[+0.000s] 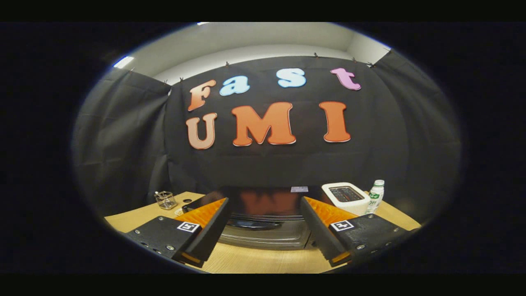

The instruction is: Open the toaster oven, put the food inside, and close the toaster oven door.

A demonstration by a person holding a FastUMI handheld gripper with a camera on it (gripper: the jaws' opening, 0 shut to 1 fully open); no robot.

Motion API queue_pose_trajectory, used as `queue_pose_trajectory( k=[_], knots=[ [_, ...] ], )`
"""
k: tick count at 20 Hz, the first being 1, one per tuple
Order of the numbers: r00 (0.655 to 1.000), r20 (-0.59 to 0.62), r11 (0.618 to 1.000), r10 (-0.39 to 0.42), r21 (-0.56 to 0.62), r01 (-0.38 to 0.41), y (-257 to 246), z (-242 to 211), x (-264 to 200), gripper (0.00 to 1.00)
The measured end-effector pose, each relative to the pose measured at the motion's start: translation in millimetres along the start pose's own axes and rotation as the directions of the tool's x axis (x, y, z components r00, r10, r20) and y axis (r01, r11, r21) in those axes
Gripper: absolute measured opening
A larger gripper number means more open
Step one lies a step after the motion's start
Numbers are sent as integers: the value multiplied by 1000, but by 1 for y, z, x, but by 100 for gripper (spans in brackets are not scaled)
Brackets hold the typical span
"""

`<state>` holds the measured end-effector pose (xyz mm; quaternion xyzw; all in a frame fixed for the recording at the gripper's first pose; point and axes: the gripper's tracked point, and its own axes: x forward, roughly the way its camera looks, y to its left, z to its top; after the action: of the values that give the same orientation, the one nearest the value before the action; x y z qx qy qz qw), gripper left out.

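Both fingers flank toaster oven.

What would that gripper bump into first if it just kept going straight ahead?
Most likely the toaster oven: the open gripper points at its closed door, with the door handle showing between the fingers. Depth is hard to judge, so how far off it stands is unclear.

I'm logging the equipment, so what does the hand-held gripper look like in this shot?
The hand-held gripper has two wedge-shaped fingers with ribbed inner faces. Each is mounted on a flat black plate with small screws and a square black-and-white marker tag.
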<state>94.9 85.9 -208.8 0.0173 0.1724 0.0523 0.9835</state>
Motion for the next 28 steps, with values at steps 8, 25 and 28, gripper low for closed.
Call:
queue_pose_trajectory(
  k=[8,25,28],
  knots=[
    [998,-57,1000,-2,31,4,9,-36,45,99],
    [975,-56,976,216,52,-213,43,-62,-27,69],
    [957,-117,961,263,122,-249,48,-75,-48,69]
  ],
)
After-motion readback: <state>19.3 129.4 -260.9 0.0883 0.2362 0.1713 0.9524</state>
